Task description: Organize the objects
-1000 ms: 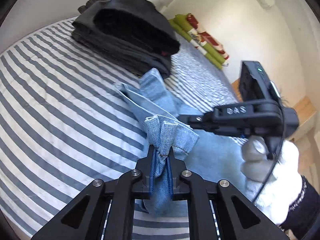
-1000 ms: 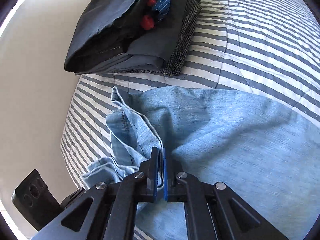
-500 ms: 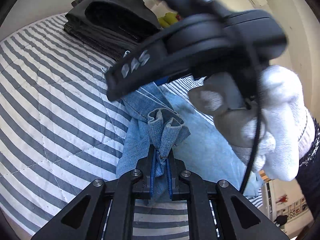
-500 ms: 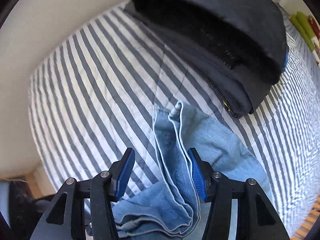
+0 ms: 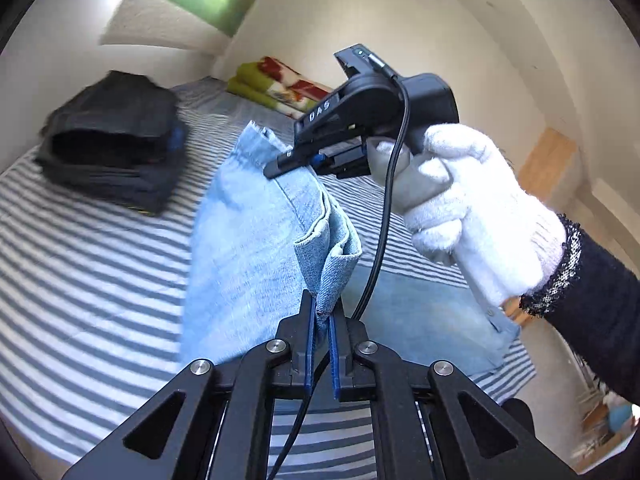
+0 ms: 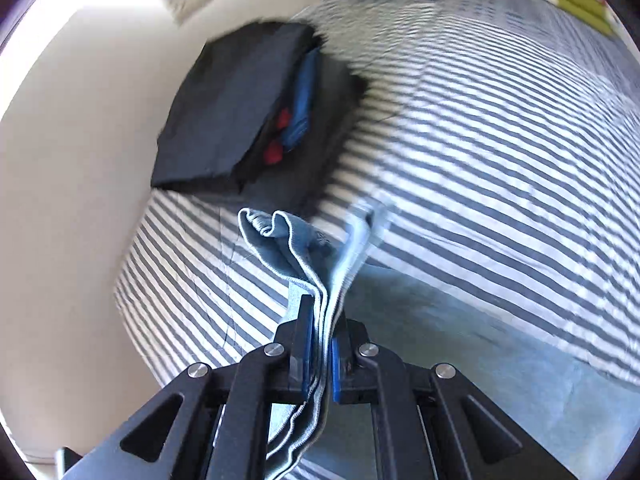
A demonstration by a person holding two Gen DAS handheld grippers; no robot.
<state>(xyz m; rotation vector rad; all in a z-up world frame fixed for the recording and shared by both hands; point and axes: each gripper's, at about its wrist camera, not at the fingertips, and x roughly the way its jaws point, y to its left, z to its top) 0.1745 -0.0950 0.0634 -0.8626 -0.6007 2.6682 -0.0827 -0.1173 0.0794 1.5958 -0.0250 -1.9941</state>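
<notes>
- The left gripper (image 5: 320, 316) is pinching a bunched fold of the light blue denim garment (image 5: 248, 248); its jaws are standing narrow and are closing on the cloth between the blue pads.
- The right gripper (image 6: 319, 332) is clamping several stacked hems of the same garment; its jaws are closing on the cloth, with layered edges running down between them.
- In the left wrist view, the right gripper (image 5: 280, 164) is biting the garment's upper edge, and a white-gloved hand (image 5: 472, 208) with a dark sleeve is squeezing its handle.
- The garment is hanging stretched between the two grippers, lifted above the striped bed (image 5: 100, 280), while its lower part is lying on the bed.
- A black cable (image 5: 380, 240) is trailing from the right gripper down past the left jaws.
- A pile of folded dark clothes (image 5: 112, 144) is sitting on the bed near the wall, well apart from the denim.
- Green and red folded bedding (image 5: 280, 88) is lying at the far end of the bed.
</notes>
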